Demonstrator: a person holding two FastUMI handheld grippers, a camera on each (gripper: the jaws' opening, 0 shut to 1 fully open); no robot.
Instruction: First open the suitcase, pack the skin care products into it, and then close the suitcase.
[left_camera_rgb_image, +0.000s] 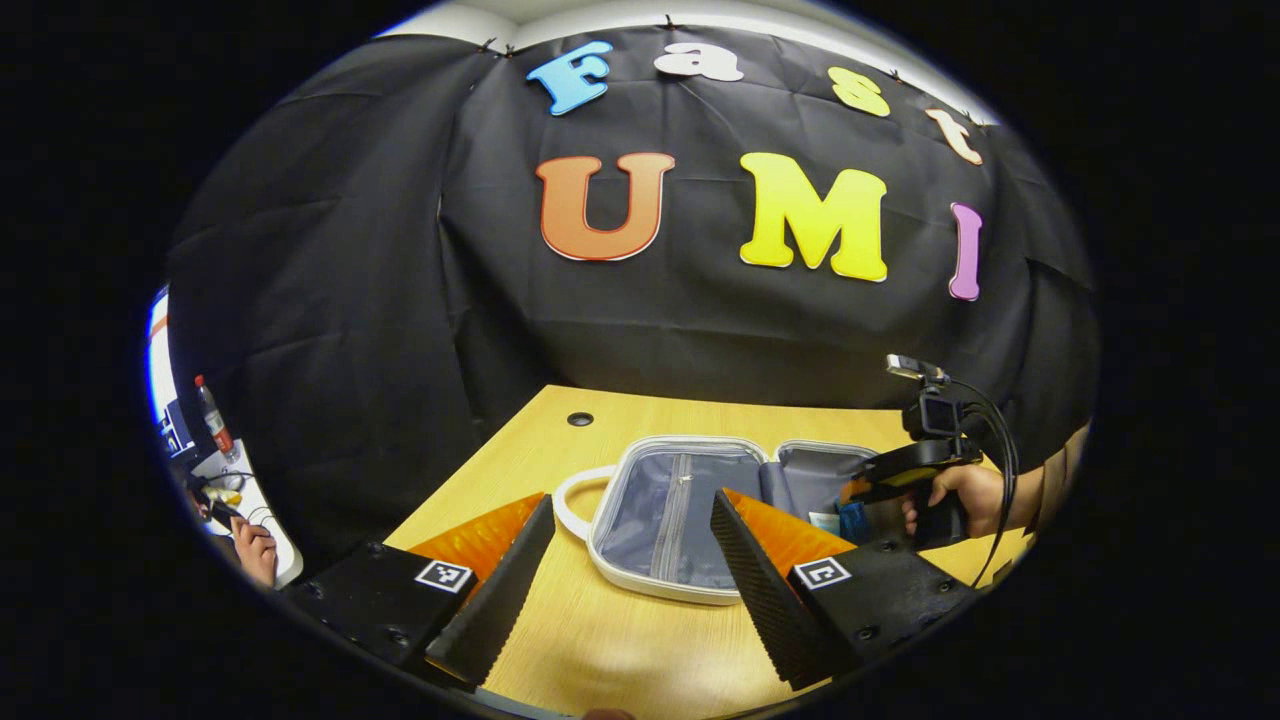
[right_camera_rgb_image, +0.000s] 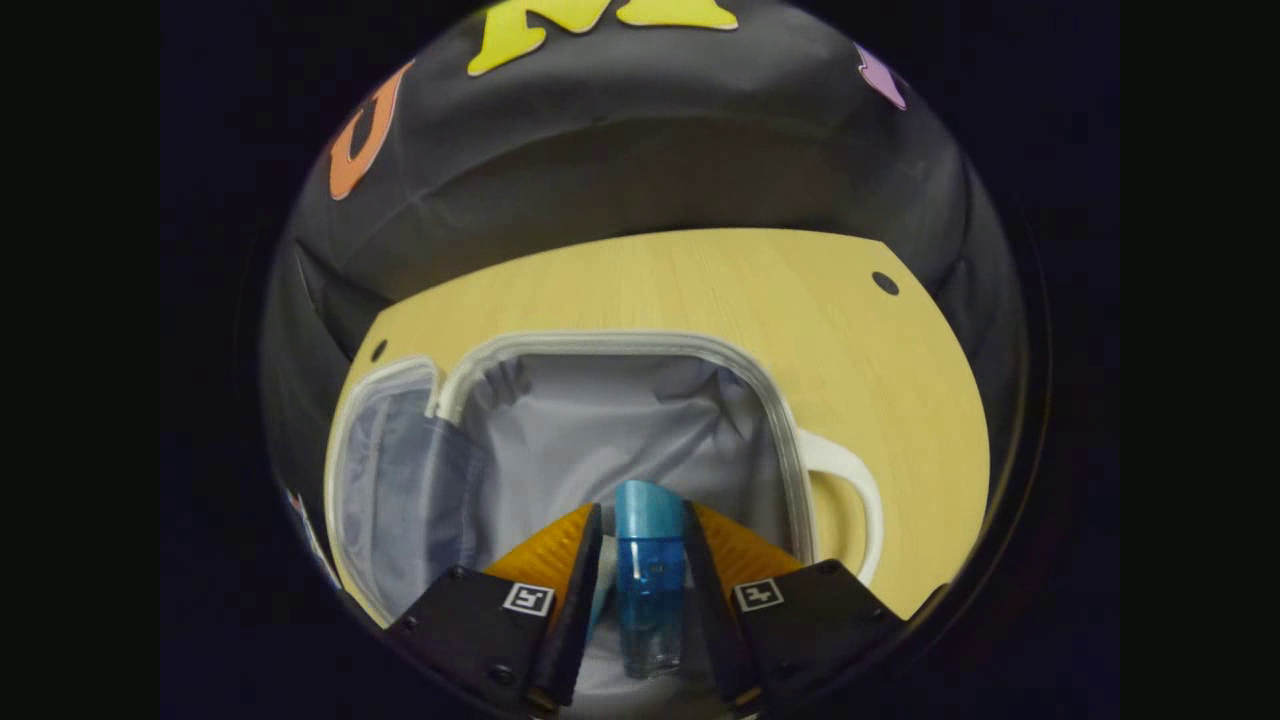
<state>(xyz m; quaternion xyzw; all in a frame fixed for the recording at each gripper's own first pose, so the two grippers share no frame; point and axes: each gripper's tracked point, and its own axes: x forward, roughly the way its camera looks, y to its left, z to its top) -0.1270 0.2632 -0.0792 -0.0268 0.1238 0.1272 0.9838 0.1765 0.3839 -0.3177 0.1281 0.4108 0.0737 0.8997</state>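
The small suitcase (left_camera_rgb_image: 680, 520) lies open on the wooden table, grey lining up, white rim and white handle (left_camera_rgb_image: 565, 505) toward my left gripper. My left gripper (left_camera_rgb_image: 630, 545) hovers open above the table in front of it, with nothing between the fingers. Farther off in the left gripper view, a hand holds the right gripper (left_camera_rgb_image: 860, 490) over the case's right half. In the right gripper view, my right gripper (right_camera_rgb_image: 642, 535) is shut on a clear blue skin care bottle (right_camera_rgb_image: 648, 575) with a teal cap, held just above the grey lining (right_camera_rgb_image: 600, 430) of the open suitcase.
The wooden table (right_camera_rgb_image: 720, 290) has small dark cable holes (left_camera_rgb_image: 580, 419) near its back. Black cloth walls close in behind. At the far left of the left gripper view, a person's hand (left_camera_rgb_image: 255, 550) and a bottle (left_camera_rgb_image: 212, 415) sit outside the booth.
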